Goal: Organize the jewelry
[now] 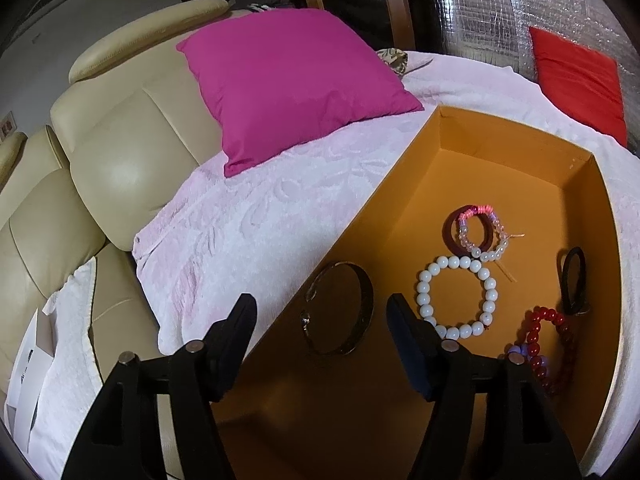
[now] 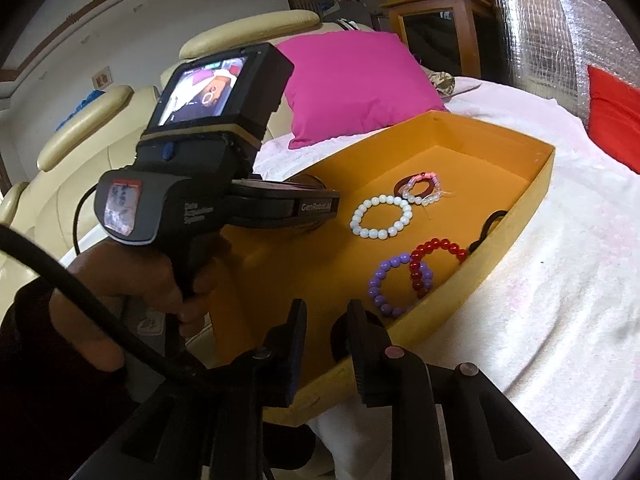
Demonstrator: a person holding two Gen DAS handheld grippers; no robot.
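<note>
From the left wrist camera, my left tool point(image 1: 320, 312) hangs with its fingers spread wide and nothing between them, straddling the near-left wall of the orange box point(image 1: 516, 140). A dark metal bangle point(image 1: 340, 308) leans against the inside of that wall, right between the fingers in this view; I judge the tool is placed there either to take it or because it was just set down, and I cannot tell which. The box rests on a pale pink blanket point(image 1: 256, 220) over the bed, which keeps it level and within reach. On its floor lie a white bead bracelet point(image 1: 456, 296), a pink and clear bead bracelet point(image 1: 482, 232) resting across a dark red ring point(image 1: 452, 228), a black band point(image 1: 574, 280) against the right wall, and a red bead bracelet point(image 1: 554, 344).

From the right wrist camera, my right tool point(image 2: 326, 344) sits at the box's near corner, fingers narrowly apart and gripping nothing I can see. Here a purple bead bracelet point(image 2: 386, 288) shows, overlapped by the red one. The left unit's handle point(image 2: 192, 216) blocks the bangle.
</note>
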